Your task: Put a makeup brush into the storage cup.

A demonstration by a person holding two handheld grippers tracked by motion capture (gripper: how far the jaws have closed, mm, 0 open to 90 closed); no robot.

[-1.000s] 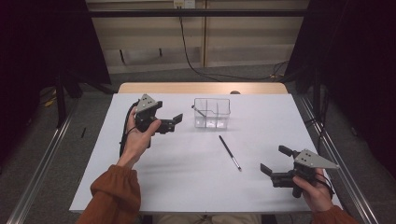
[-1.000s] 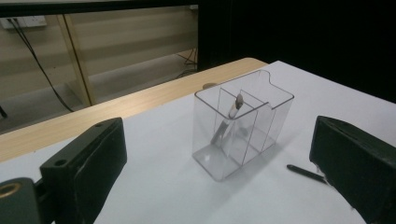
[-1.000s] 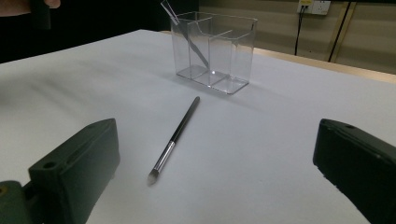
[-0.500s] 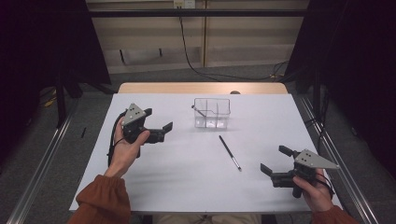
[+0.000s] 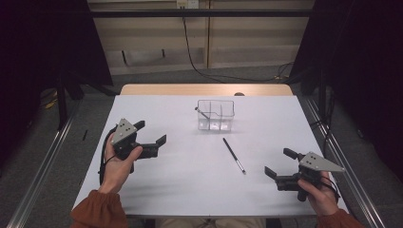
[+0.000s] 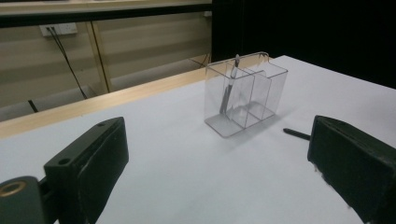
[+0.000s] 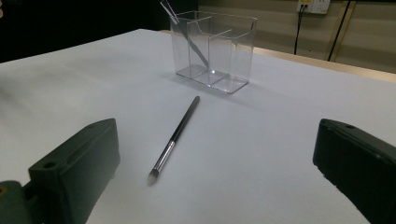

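A clear plastic organizer (image 5: 216, 115) (image 6: 244, 91) (image 7: 214, 49) with compartments stands at the table's back middle. One thin brush (image 6: 227, 88) (image 7: 187, 36) leans inside its left compartment. A second black brush with a silver ferrule (image 5: 234, 155) (image 7: 175, 136) lies flat on the white table in front of the organizer. My left gripper (image 5: 151, 137) (image 6: 219, 172) is open at the left, empty, jaws pointing right toward the organizer. My right gripper (image 5: 281, 164) (image 7: 219, 172) is open and empty at the front right, jaws pointing toward the lying brush.
The white table (image 5: 190, 175) has a wooden strip (image 5: 204, 89) along its far edge. Black cables (image 5: 190, 52) hang down the wall behind. Metal rails (image 5: 43, 175) run along the floor on both sides.
My left gripper has drawn back to the left and toward the person, away from the organizer. The right gripper has stayed put.
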